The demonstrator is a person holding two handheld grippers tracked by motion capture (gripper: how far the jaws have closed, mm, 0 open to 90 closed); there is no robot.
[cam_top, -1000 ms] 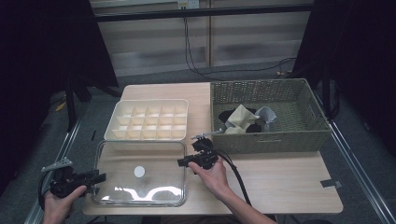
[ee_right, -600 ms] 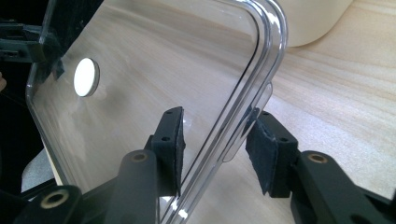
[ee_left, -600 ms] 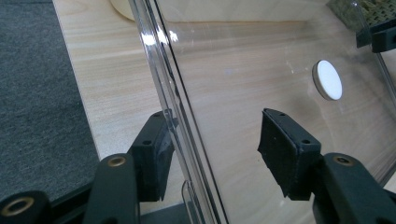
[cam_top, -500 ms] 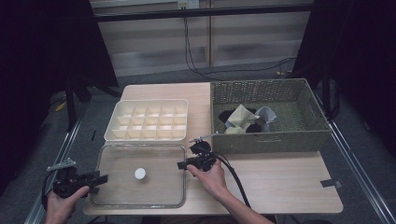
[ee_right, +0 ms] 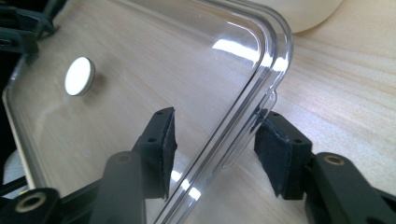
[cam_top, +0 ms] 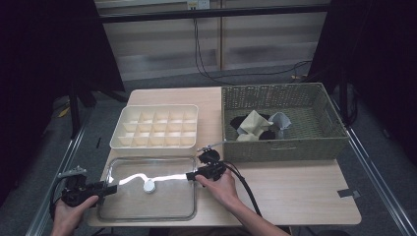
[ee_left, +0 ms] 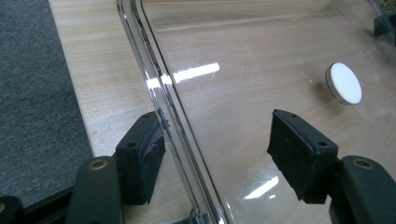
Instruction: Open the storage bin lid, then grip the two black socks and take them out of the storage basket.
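A clear plastic lid (cam_top: 167, 201) with a white round knob (cam_top: 148, 186) lies flat on the wooden table, just in front of a cream compartment tray (cam_top: 155, 145). My left gripper (cam_top: 110, 188) straddles the lid's left rim (ee_left: 161, 107). Its jaws have just been opening, and the pads (ee_left: 299, 156) stand off the plastic. My right gripper (cam_top: 189, 175) straddles the right rim near a corner (ee_right: 273, 51). Its jaws have also just been opening, with the rim between the pads (ee_right: 161, 147) and a gap on each side.
A woven green basket (cam_top: 285, 147) stands at the right and holds beige, grey and black pieces (cam_top: 255, 125). The table's left edge and grey floor (ee_left: 32, 93) lie close beside my left gripper. A cable (cam_top: 248, 189) trails from my right gripper across the table.
The glare on the lid has shifted from its near edge to a band across its middle. The knob sits slightly nearer me. Both hands have stayed about where they were.
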